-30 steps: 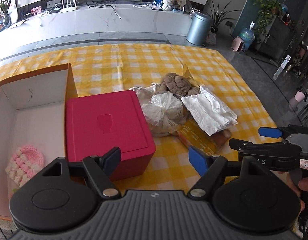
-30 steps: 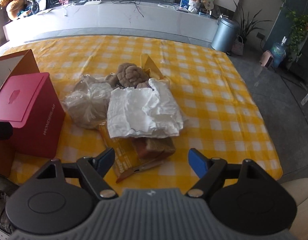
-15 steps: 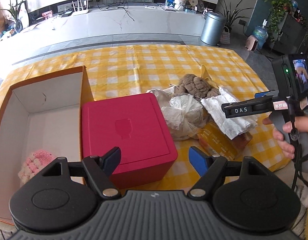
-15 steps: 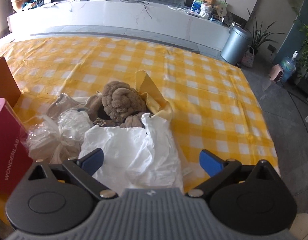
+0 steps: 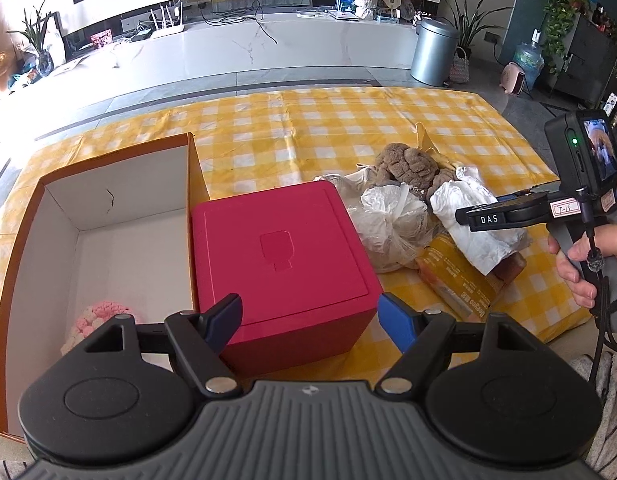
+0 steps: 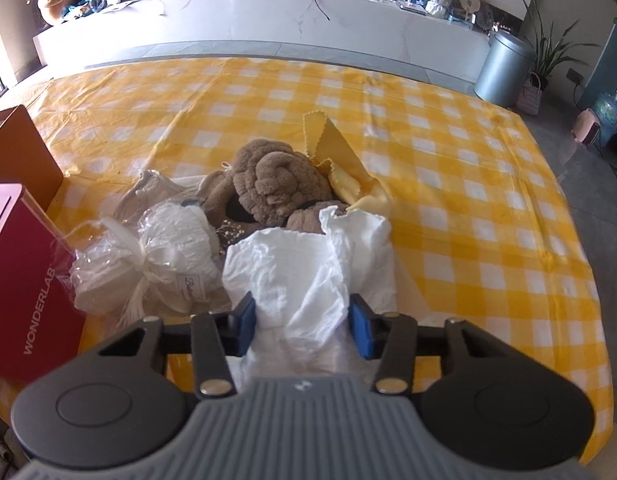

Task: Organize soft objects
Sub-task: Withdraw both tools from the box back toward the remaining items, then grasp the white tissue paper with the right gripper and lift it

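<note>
Right tool (image 6: 301,326) now astride crumpled white cloth (image 6: 304,276), pads touching

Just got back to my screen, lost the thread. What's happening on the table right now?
The right gripper has its fingers on either side of the white crumpled cloth in the pile, closing on it but not clearly clamped. The brown plush toy and a tied plastic bag lie beside it. The left gripper hangs open above the red box. Only a pink knitted item sits in the open cardboard box.
</note>
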Action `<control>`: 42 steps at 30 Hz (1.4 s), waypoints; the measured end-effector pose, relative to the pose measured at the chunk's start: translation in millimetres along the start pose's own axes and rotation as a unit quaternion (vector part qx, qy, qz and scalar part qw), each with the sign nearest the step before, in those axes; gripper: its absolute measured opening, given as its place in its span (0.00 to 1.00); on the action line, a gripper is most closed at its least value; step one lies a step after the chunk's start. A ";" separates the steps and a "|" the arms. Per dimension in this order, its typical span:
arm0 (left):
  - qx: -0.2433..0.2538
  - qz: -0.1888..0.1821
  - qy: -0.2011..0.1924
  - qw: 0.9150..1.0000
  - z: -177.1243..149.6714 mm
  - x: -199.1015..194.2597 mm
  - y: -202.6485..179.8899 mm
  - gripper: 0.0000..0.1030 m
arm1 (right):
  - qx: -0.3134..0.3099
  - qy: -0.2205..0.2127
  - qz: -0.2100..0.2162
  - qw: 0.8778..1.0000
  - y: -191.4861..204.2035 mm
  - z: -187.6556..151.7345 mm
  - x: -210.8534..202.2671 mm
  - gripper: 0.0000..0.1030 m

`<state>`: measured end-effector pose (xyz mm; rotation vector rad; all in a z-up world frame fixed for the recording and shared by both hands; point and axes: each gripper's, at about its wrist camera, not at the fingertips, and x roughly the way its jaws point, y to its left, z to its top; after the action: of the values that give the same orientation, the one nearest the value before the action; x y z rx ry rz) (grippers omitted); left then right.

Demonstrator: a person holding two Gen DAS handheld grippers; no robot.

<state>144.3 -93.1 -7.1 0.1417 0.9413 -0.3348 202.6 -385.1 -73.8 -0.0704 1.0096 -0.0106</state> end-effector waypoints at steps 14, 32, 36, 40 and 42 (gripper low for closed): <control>0.039 0.038 -0.001 0.999 -0.5 -7.5 -8.4 0.88 | 0.028 -0.079 0.086 0.993 -11.3 -23.4 -93.9 0.01; -0.042 -0.078 0.067 0.994 32.9 24.7 -55.2 0.88 | 0.035 -0.043 0.051 0.997 -60.1 -21.9 -80.8 0.75; -0.022 -0.070 0.075 0.994 26.8 25.9 -57.2 0.88 | 0.015 0.000 0.085 0.996 -42.7 -1.6 -39.3 0.82; 0.003 -0.061 0.061 0.996 24.4 19.5 -58.2 0.88 | 0.003 0.032 0.076 0.997 -26.8 10.5 -6.8 0.86; 0.011 -0.057 0.055 0.997 24.2 16.5 -57.5 0.88 | -0.002 0.042 0.057 0.998 -21.4 10.6 6.3 0.86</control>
<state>152.0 -157.1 -4.8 0.1287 1.0575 -0.4464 215.5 -406.1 -72.2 -0.0159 1.0960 0.0928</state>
